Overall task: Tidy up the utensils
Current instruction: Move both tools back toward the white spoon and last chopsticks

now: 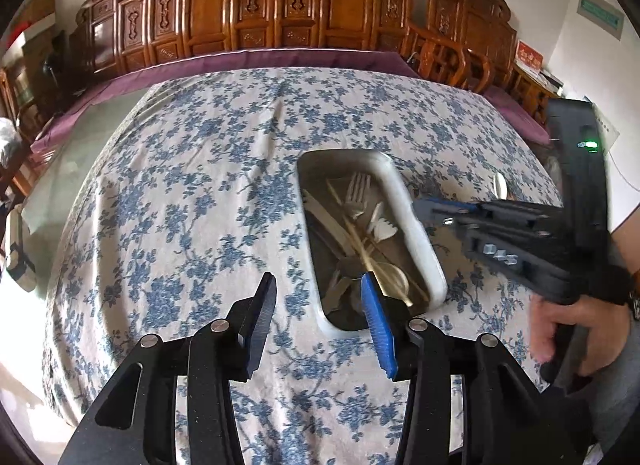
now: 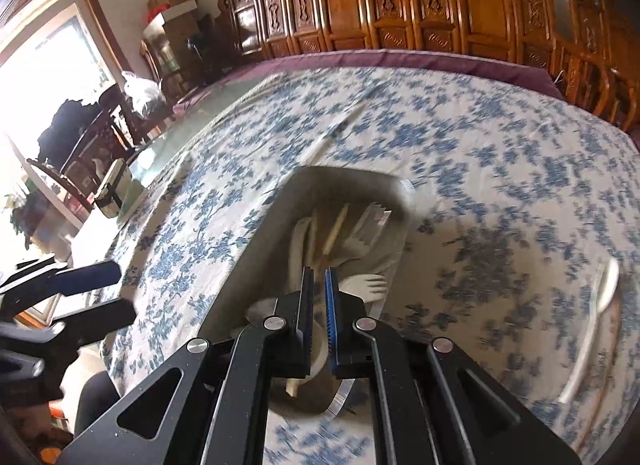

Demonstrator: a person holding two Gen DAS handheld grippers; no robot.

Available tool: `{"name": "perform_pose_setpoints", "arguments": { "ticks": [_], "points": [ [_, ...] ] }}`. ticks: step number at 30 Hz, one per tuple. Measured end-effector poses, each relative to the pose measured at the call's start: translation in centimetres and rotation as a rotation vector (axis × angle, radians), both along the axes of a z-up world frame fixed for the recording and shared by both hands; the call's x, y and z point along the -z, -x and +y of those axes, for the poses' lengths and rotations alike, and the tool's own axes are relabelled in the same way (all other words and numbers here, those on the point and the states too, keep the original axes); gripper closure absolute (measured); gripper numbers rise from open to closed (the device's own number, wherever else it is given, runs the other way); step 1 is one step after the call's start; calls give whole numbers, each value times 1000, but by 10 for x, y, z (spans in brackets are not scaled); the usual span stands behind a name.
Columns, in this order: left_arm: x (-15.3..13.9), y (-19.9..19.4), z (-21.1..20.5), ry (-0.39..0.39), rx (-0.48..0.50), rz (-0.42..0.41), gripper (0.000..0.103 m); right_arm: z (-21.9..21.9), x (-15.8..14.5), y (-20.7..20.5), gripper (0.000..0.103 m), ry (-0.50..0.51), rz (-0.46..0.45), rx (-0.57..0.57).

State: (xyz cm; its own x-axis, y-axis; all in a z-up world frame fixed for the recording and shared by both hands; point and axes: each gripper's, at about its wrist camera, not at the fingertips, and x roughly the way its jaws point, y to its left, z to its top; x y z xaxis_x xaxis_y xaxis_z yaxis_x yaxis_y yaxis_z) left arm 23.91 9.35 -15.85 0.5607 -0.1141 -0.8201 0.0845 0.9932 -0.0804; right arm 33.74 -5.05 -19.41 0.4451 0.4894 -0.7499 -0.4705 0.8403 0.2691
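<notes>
A white rectangular tray sits on the blue-flowered tablecloth and holds forks, chopsticks, a knife and spoons in a loose pile. My left gripper is open and empty, low over the cloth at the tray's near end. My right gripper hovers above the tray, jaws nearly closed with nothing visibly between them; it shows at the right in the left wrist view. A white spoon lies on the cloth right of the tray, its bowl visible in the left wrist view.
Carved wooden chairs line the far edge of the table. A purple undercloth shows beyond the flowered cloth. A bare glass strip of table lies at the left, with a small box on it. One chopstick lies beyond the tray.
</notes>
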Motion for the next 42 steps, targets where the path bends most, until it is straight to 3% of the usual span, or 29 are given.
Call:
{"name": "perform_pose_setpoints", "arguments": {
  "ticks": [7,11,17,25,28,32,38,42],
  "points": [
    [0,-5,-42,5,67,-8,40,-86,-4,16,96,111,-53,69],
    [1,-12,-74,1,122,-12,40,-145,9,17,81,188,-46,150],
    [7,-20,-118,-5,183,-6,39,-215,41,8,78,250,21,256],
    [25,-27,-154,-28,225,32,39,-238,86,-10,78,291,131,287],
    [30,-30,-163,-32,231,42,39,-234,87,-14,79,318,118,271],
    [38,-34,-177,-32,241,62,39,-235,86,-15,96,355,127,236],
    [48,-46,-208,-44,279,74,39,-266,85,-13,97,402,139,255],
    [56,-60,-233,-53,305,78,39,-290,86,-8,97,376,145,275]
  ]
}}
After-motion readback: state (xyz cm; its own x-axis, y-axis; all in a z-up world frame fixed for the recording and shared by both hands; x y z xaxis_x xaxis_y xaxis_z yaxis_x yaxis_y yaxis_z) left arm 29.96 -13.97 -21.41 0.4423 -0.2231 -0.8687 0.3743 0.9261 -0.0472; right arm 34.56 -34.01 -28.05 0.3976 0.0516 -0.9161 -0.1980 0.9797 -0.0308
